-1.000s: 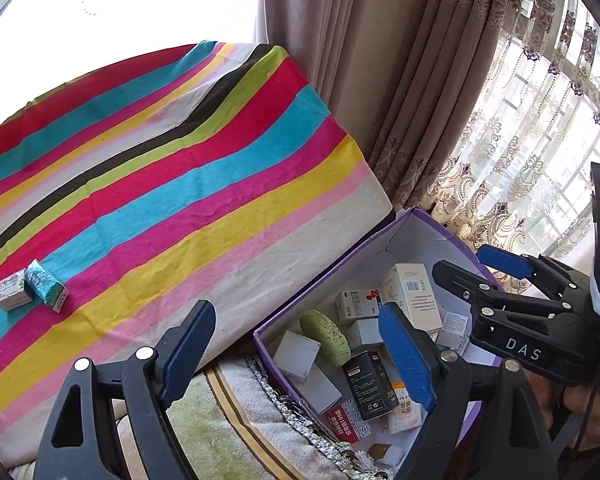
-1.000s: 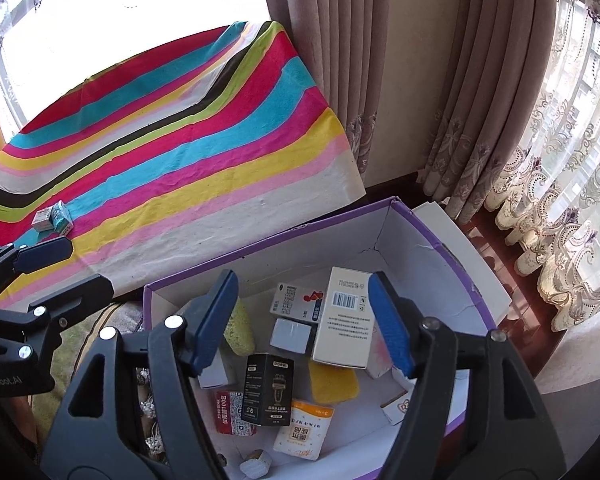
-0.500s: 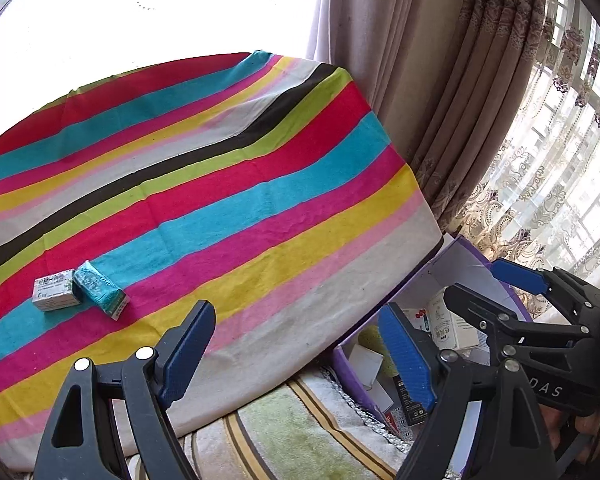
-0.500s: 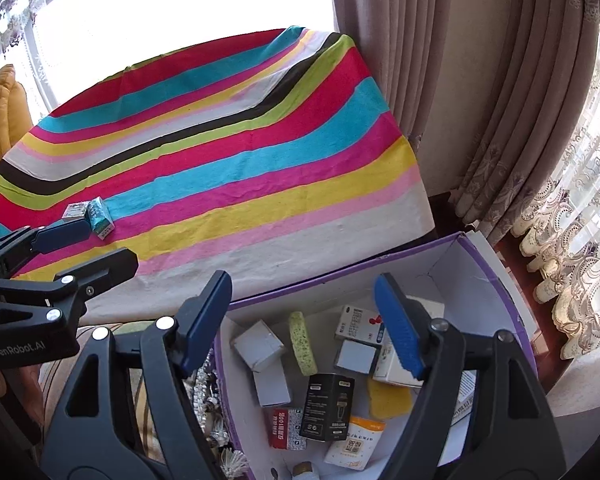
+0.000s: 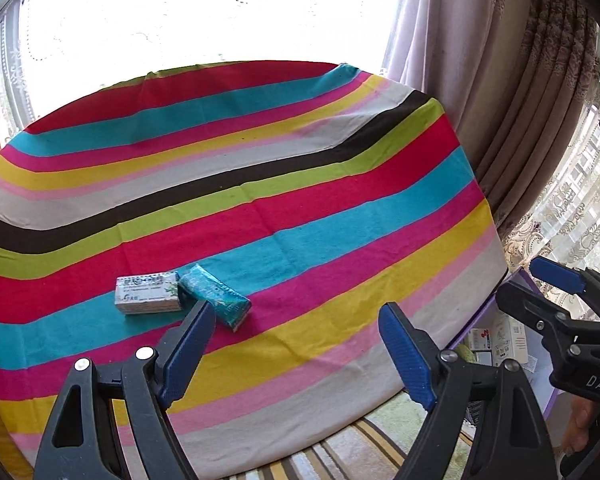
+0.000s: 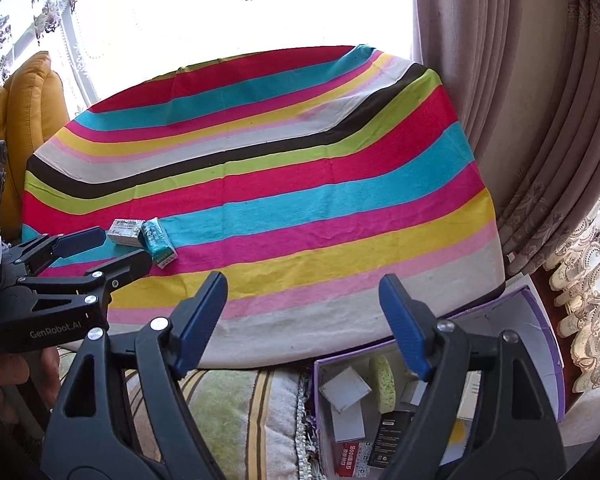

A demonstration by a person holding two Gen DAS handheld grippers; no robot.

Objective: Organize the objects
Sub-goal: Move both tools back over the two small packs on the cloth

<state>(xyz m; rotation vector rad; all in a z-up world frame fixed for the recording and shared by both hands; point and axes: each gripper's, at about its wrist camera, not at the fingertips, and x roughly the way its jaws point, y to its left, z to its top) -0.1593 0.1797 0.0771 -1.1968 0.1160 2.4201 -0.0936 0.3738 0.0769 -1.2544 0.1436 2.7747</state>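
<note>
Starting with the left wrist view: the left gripper [image 5: 292, 354] is seen over a striped cloth [image 5: 300, 184] covering the tabletop, jaws spread wide, nothing between them. A white carton [image 5: 148, 294] and a teal packet [image 5: 214, 300] are lying on the cloth, touching at one end, just beyond the left blue pad. The right gripper [image 5: 540, 292] is seen at the right edge, over a purple box [image 5: 516, 284] set beside and below the tabletop; two white cartons [image 5: 500, 338] are partly visible inside it. A bit of a hand [image 5: 584, 420] is seen under that gripper. Curtains [image 5: 512, 100] are hung at the right, and a striped rug [image 5: 364, 444] is seen at the bottom.

Right wrist view: the right gripper [image 6: 302, 324] is held above the near edge of the striped cloth [image 6: 320, 184], jaws opening, nothing between them. The purple box [image 6: 540, 312] is at lower right, off the tabletop; inside are noted white cartons [image 6: 346, 390], a yellow-green sponge [image 6: 384, 378], a black box [image 6: 392, 436] and a red-and-white pack [image 6: 350, 454]. The left gripper [image 6: 112, 246] is seen at left, jaws apart and empty, tips close to the white carton [image 6: 126, 232] and the teal packet [image 6: 156, 242] on the cloth's left part. A yellow chair [image 6: 28, 104] is seen behind, the striped rug [image 6: 236, 412] below.
</note>
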